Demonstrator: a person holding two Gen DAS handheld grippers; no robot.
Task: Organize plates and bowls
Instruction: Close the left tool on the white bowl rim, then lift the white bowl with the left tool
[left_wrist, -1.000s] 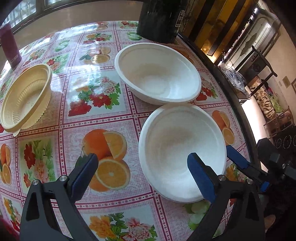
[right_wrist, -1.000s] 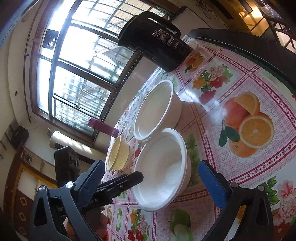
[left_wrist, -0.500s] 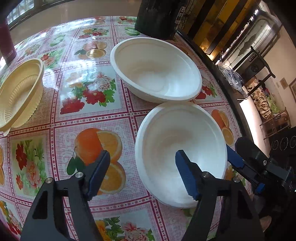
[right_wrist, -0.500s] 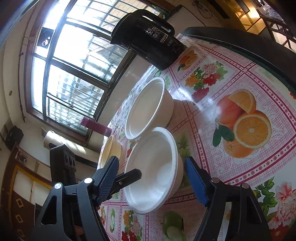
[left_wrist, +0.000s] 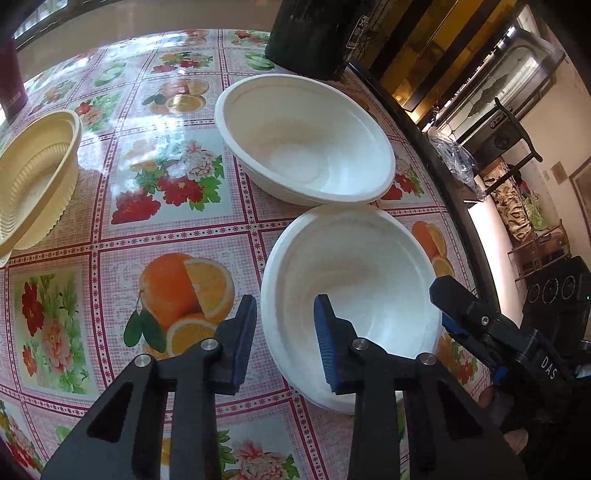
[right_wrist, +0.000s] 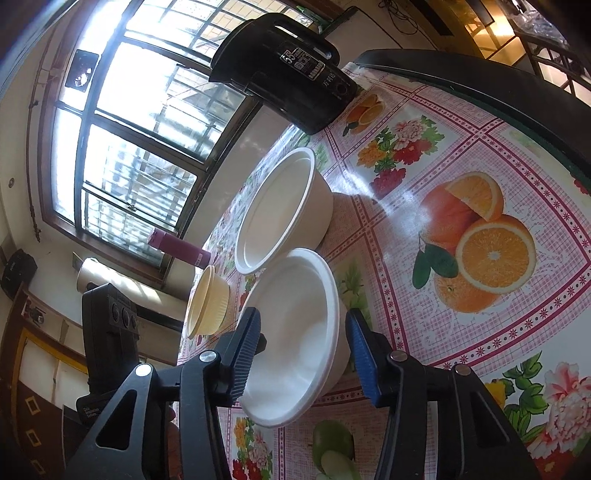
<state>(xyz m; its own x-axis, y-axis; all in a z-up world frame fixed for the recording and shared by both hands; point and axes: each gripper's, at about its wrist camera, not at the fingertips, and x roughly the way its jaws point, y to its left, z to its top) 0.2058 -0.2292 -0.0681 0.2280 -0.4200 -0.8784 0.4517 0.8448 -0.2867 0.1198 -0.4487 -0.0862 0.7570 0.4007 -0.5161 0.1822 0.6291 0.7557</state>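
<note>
Two white bowls stand on the flowered tablecloth, their rims touching. The near white bowl has both grippers at it. My left gripper is open, its jaws astride the bowl's left rim, one finger outside and one inside. My right gripper is open, its jaws astride the bowl's opposite rim, and shows in the left wrist view. The far white bowl is empty. A ribbed yellow bowl stands apart at the left.
A black kettle stands behind the far white bowl. A maroon bottle stands past the yellow bowl. The table's dark edge runs close along the right of the white bowls.
Both grippers have narrowed from wide open and moved in onto the near white bowl's rim. The bowls have not moved.
</note>
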